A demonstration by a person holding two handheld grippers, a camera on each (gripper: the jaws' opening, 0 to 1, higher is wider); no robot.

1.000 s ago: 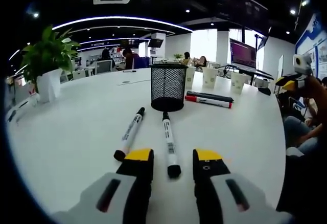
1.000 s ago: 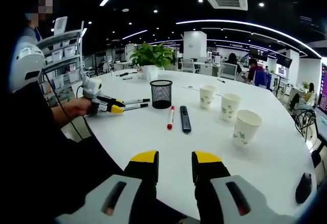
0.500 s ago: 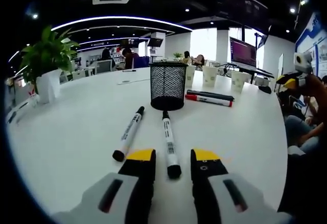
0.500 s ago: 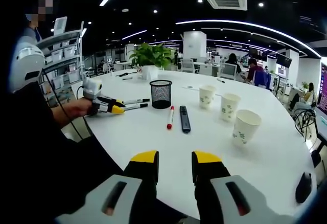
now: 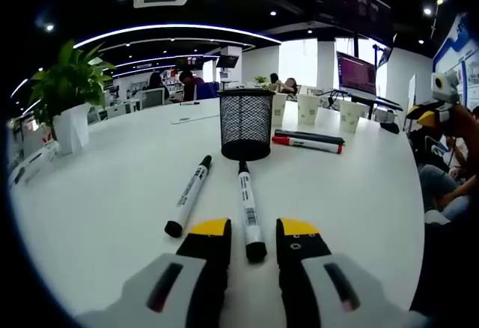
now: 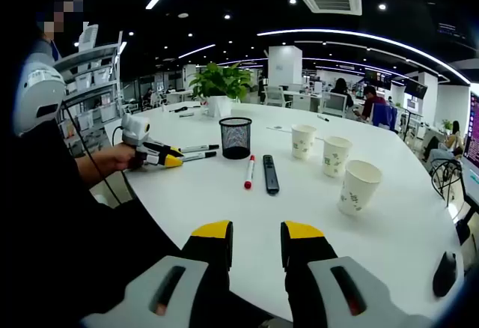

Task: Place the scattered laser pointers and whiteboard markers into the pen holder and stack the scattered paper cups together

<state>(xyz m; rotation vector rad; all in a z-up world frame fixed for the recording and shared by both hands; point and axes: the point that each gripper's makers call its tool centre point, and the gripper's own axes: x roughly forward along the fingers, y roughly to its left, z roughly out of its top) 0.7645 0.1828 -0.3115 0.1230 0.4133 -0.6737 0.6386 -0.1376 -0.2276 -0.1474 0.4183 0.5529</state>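
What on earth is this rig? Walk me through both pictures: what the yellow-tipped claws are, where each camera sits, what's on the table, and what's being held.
No robot arm here: a person holds a two-jaw gripper in each hand, and a fisheye camera rides on each.

In the left gripper view, the left gripper has its jaws on either side of a black marker, closing in but not clearly clamping it. A second black marker lies beside it. Beyond stand the mesh pen holder, a red-capped marker and a black laser pointer.

In the right gripper view, the right gripper hangs open and empty over the white table. Three paper cups stand apart, unstacked. A potted plant sits farther off.
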